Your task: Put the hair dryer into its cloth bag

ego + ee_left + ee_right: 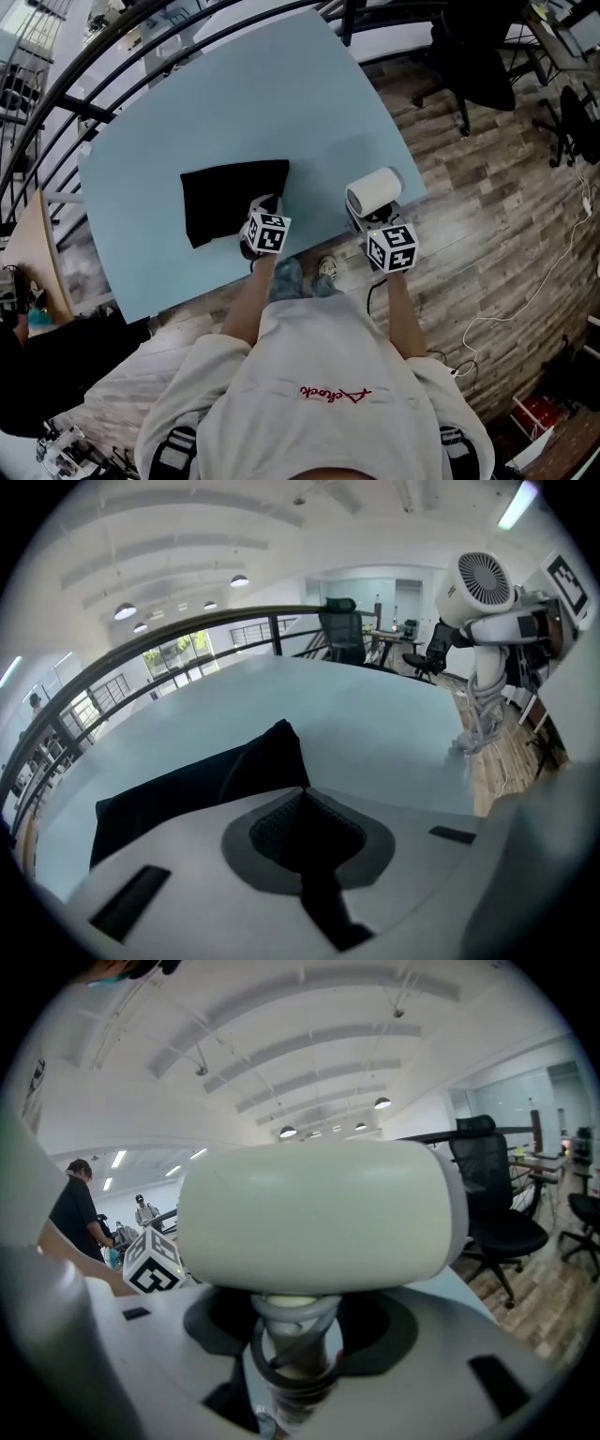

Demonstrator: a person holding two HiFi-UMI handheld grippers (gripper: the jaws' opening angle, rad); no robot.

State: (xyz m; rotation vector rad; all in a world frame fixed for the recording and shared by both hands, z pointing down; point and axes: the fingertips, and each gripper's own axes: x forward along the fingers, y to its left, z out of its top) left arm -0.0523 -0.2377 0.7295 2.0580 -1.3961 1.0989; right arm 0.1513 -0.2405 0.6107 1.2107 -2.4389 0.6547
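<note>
A black cloth bag (234,199) lies flat on the light blue table (234,103). My left gripper (258,210) is at the bag's near right corner, shut, with black cloth (187,789) caught between its jaws (305,797). The white hair dryer (373,190) hangs over the table's near right edge, clear of the bag. My right gripper (372,217) is shut on its handle, which has grey cord wound round it (291,1335). The dryer's barrel (319,1218) fills the right gripper view. In the left gripper view the dryer (483,588) shows at upper right with its vent grille towards the camera.
A black railing (112,37) curves round the table's far and left sides. Black office chairs (478,56) stand on the wood floor to the right. A white cable (525,281) trails over the floor. A wooden desk (37,253) is at the left.
</note>
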